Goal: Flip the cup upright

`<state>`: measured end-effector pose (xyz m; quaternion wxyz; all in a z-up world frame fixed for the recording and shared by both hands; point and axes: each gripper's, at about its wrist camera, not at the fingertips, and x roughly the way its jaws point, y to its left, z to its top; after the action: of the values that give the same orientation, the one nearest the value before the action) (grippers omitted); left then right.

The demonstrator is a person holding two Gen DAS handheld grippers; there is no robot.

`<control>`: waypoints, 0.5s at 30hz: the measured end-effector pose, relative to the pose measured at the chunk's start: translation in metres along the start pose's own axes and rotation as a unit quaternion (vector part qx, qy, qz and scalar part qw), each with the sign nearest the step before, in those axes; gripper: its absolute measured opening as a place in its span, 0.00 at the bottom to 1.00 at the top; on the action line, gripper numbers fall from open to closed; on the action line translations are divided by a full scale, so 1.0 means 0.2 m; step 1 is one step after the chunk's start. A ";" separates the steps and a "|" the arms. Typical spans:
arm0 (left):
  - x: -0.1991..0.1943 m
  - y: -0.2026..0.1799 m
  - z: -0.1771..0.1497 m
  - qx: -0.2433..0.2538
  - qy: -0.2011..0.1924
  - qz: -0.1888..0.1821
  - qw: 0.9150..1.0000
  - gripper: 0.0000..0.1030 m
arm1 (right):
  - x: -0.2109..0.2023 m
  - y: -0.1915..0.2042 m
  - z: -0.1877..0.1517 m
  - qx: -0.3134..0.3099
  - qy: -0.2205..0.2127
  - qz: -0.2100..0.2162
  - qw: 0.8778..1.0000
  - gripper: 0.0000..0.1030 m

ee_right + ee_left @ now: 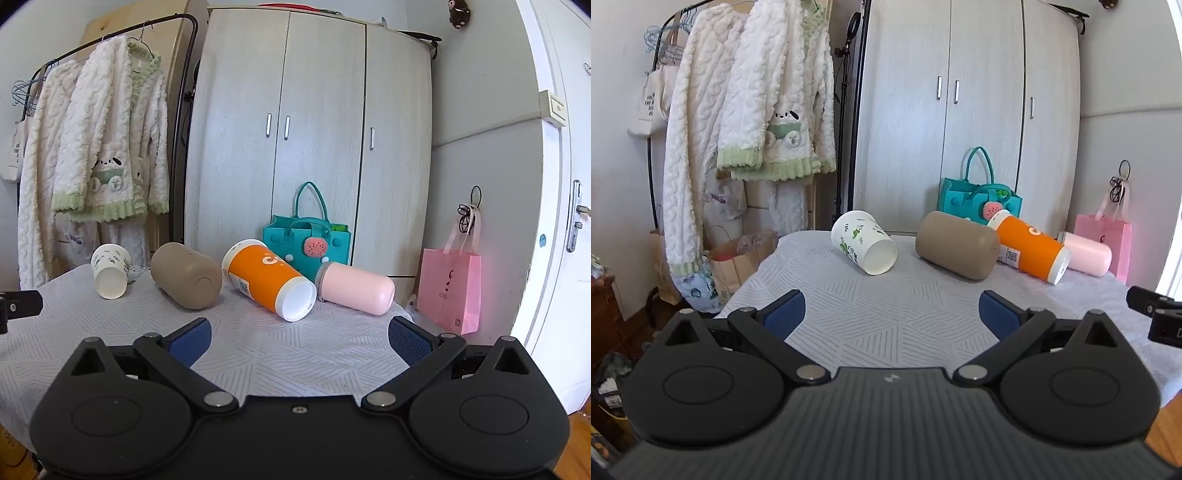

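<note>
Several cups lie on their sides on a table with a grey patterned cloth (886, 317). From left to right: a white paper cup with green prints (863, 242) (110, 270), a tan cup (956, 245) (186, 275), an orange cup (1028, 248) (267, 278) and a pink cup (1086, 253) (354, 282). My left gripper (892, 314) is open and empty, short of the paper and tan cups. My right gripper (300, 341) is open and empty, short of the orange cup. Part of the right gripper (1156, 314) shows at the left view's right edge.
A teal felt bag (306, 240) stands behind the cups against a wardrobe (314, 129). A pink paper bag (448, 291) hangs at the right by a door. A clothes rack with fluffy white robes (746, 110) and paper bags (738, 258) stand left of the table.
</note>
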<state>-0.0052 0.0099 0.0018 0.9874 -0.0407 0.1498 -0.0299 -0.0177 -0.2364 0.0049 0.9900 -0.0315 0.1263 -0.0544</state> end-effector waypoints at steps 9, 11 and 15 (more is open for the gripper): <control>-0.02 0.00 -0.01 0.007 -0.011 0.008 1.000 0.99 | 0.01 -0.02 0.00 0.010 0.012 0.006 1.000 1.00; -0.02 -0.01 -0.01 0.007 -0.013 0.008 1.000 1.00 | 0.01 -0.02 -0.01 0.009 0.012 0.006 1.000 1.00; -0.02 -0.01 -0.01 0.007 -0.012 0.008 1.000 1.00 | 0.01 -0.02 -0.01 0.009 0.014 0.005 1.000 1.00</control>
<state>-0.0097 0.0090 0.0016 0.9896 -0.0326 0.1380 -0.0227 -0.0160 -0.2408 0.0028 0.9886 -0.0210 0.1400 -0.0512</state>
